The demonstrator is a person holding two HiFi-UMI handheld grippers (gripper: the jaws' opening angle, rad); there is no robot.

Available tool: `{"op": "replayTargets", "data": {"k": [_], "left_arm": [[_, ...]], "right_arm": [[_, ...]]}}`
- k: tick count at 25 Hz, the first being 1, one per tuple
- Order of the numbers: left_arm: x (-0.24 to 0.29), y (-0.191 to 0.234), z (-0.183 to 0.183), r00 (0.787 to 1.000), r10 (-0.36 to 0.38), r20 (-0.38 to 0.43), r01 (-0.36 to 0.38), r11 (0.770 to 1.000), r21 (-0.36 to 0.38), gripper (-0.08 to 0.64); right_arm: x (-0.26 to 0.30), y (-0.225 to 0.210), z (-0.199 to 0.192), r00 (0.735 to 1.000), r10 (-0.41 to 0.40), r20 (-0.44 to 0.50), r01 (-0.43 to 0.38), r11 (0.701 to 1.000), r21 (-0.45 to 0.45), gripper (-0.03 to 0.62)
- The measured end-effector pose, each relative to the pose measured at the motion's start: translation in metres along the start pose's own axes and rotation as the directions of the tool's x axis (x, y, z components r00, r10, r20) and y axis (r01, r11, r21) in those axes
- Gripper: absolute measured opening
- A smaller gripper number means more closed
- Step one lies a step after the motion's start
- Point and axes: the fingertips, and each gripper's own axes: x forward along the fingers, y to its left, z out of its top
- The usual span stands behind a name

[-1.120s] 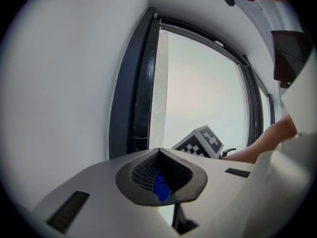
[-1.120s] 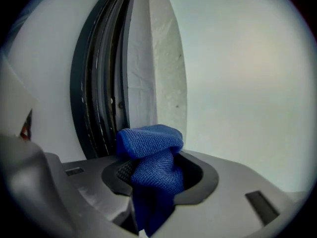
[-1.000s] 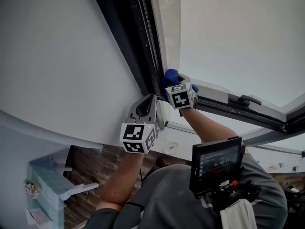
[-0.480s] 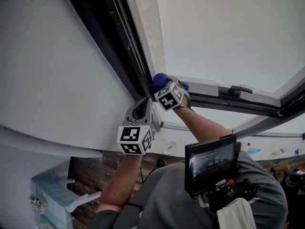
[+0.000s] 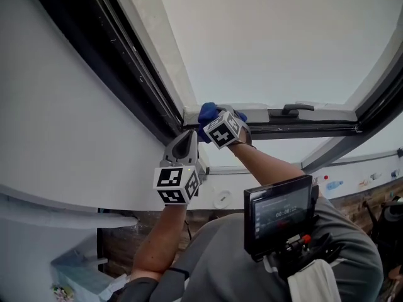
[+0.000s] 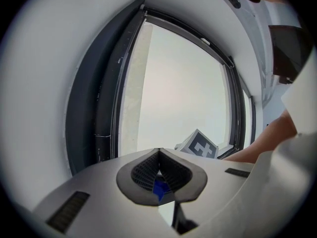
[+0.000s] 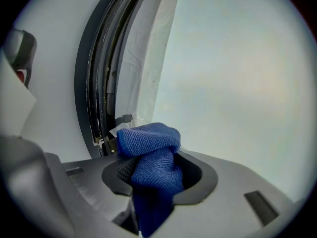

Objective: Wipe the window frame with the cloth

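Holding the cloth (image 7: pixel 148 140) tight in my right tool (image 5: pixel 214 119), I press it on the frame (image 5: pixel 113 49) corner. I should rub slowly along it. My left tool (image 6: pixel 158 155), near the frame, is closed.

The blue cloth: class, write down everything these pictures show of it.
The blue cloth has a fine knitted weave, microfibre by its look, and is crumpled into a rounded wad. The right gripper has its jaws shut on the cloth's middle, so the wad bulges beyond them and a tail hangs behind. In the head view it sits in the corner where two members of the dark window frame meet, seemingly pressed against it.
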Motion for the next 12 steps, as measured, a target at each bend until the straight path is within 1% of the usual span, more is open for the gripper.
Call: {"op": "replayTargets", "data": {"k": [5, 12], "left_arm": [[0.019, -0.017, -0.001, 0.999, -0.04, -0.009, 0.04, 0.999, -0.018, 0.009], [0.05, -0.053, -0.004, 0.991, -0.132, -0.019, 0.132, 0.991, -0.033, 0.009]], "right_arm": [[-0.022, -0.031, -0.019, 0.999, -0.054, 0.002, 0.054, 0.998, 0.027, 0.175], [-0.05, -0.078, -0.051, 0.992, -0.128, -0.023, 0.129, 0.988, 0.081, 0.175]]}}
